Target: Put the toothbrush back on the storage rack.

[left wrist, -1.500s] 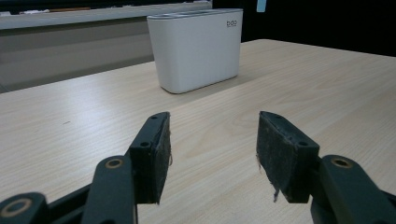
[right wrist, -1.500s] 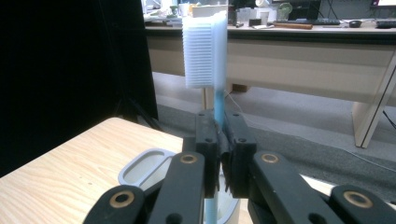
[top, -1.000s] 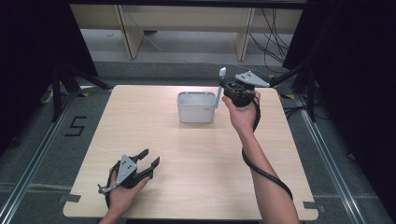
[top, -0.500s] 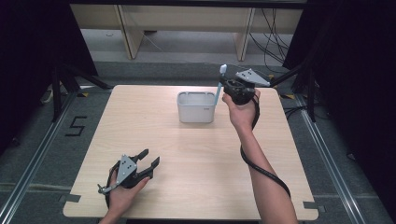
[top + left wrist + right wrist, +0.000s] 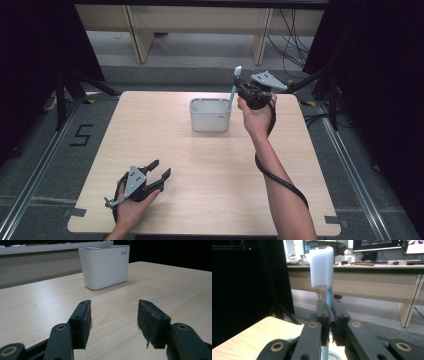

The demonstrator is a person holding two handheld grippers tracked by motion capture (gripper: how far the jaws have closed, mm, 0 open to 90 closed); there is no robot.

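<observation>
At the far right of the table [image 5: 210, 165], the right gripper [image 5: 239, 91] is raised above the tabletop, the forearm stretched forward from the near edge and the wrist bent up. Its jaws are clamped on the blue handle of a toothbrush [image 5: 234, 90], which stands nearly upright, bristle head on top. Right gripper view: the right gripper [image 5: 331, 322] pinches the handle between both pads, the white bristles of the toothbrush [image 5: 322, 267] above the jaws; the handle runs down below them toward a pale rim, too cropped to identify.

The brush's lower end sits at the right-hand rim of the white holder [image 5: 210, 115], which stands on the far middle of the table. Whether the tip is inside cannot be told. The holder's interior is not readable from the high view.

Near left corner: the left gripper [image 5: 159, 171] rests low on the table in the left hand [image 5: 131, 207], jaws spread apart, nothing between them. Left gripper view: both pads [image 5: 82, 322] gape toward the holder [image 5: 105, 265], well apart from it.
</observation>
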